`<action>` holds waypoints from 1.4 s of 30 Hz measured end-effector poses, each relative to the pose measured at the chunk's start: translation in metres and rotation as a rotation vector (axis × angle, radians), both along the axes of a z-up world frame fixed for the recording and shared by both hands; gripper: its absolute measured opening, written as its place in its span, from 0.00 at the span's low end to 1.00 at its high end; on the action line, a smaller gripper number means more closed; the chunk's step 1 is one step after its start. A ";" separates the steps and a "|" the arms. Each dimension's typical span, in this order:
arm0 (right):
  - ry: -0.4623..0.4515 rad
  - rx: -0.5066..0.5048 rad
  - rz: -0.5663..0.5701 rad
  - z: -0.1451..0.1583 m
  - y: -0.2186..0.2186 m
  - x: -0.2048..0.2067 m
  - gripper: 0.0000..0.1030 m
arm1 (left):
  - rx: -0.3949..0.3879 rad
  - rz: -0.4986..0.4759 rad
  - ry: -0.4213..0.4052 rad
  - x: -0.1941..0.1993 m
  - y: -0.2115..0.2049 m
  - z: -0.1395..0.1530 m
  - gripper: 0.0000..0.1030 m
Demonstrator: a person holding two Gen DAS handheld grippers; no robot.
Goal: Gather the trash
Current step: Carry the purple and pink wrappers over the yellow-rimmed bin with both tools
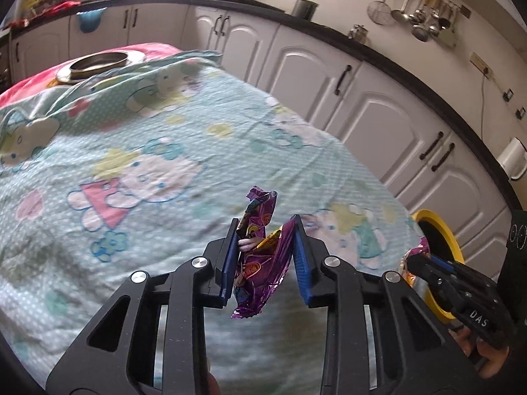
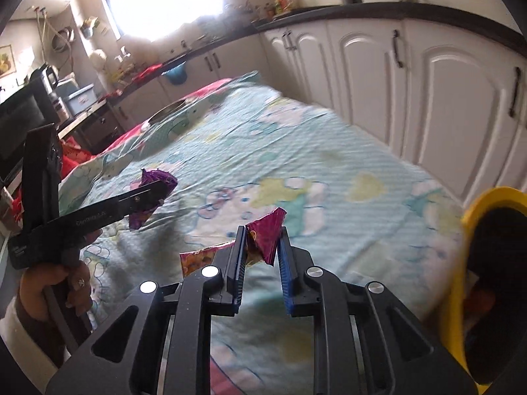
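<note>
My left gripper [image 1: 265, 227] is shut on a crumpled purple snack wrapper [image 1: 260, 256] and holds it above the cartoon-print cloth [image 1: 148, 151]. The same wrapper [image 2: 154, 184] shows in the left gripper [image 2: 163, 186] in the right wrist view. My right gripper [image 2: 262, 233] is shut on a magenta foil wrapper [image 2: 266, 233] with a pink and yellow part at its left. A yellow bin [image 2: 461, 263] with a dark inside stands just right of it. In the left wrist view the right gripper [image 1: 416, 261] is in front of the bin [image 1: 438, 230].
A steel bowl [image 1: 98, 64] sits on a plate at the cloth's far end. White cabinets [image 1: 362, 105] with a black counter run along the right side. Utensils [image 1: 425, 19] hang on the wall. A cluttered counter [image 2: 98, 92] lies at the far left.
</note>
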State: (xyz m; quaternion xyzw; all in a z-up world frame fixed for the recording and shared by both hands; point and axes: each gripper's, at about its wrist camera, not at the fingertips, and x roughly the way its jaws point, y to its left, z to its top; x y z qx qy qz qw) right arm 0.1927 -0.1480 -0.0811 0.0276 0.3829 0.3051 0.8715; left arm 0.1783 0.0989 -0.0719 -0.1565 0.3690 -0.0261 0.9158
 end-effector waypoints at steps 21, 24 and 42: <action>-0.104 0.063 -0.194 0.038 -0.109 -0.022 0.17 | 0.050 -0.167 -0.108 -0.003 -0.094 0.045 0.22; -0.116 0.070 -0.211 0.042 -0.120 -0.024 0.17 | 0.055 -0.184 -0.117 -0.004 -0.104 0.049 0.22; -0.167 0.076 -0.331 0.057 -0.186 -0.037 0.17 | 0.082 -0.318 -0.140 0.002 -0.179 0.059 0.22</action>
